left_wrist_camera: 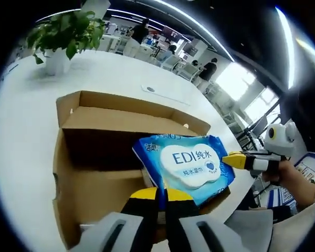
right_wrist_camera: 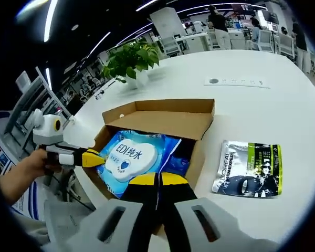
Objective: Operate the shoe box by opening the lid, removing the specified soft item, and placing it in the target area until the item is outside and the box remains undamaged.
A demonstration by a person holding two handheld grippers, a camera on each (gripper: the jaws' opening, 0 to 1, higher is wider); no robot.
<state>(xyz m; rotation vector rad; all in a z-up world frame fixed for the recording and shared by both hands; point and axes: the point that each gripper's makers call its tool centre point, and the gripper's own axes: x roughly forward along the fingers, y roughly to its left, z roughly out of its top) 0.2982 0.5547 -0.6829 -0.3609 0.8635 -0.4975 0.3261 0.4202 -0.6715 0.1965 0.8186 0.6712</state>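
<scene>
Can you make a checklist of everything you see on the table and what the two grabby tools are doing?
Surface: round white table, mostly bare.
Job's things: cardboard box open, flaps up; blue wipes pack lifted at the box's opening, not yet on the table.
Clutter: silver-and-green packet lying flat beside the box; potted plant behind it; a flat white strip further back.
Grippers: left tool shut on one end of the wipes pack; right tool shut on the other end.
Cables: nothing seen.
Surroundings: office with desks, ceiling light strips, people standing far off.
</scene>
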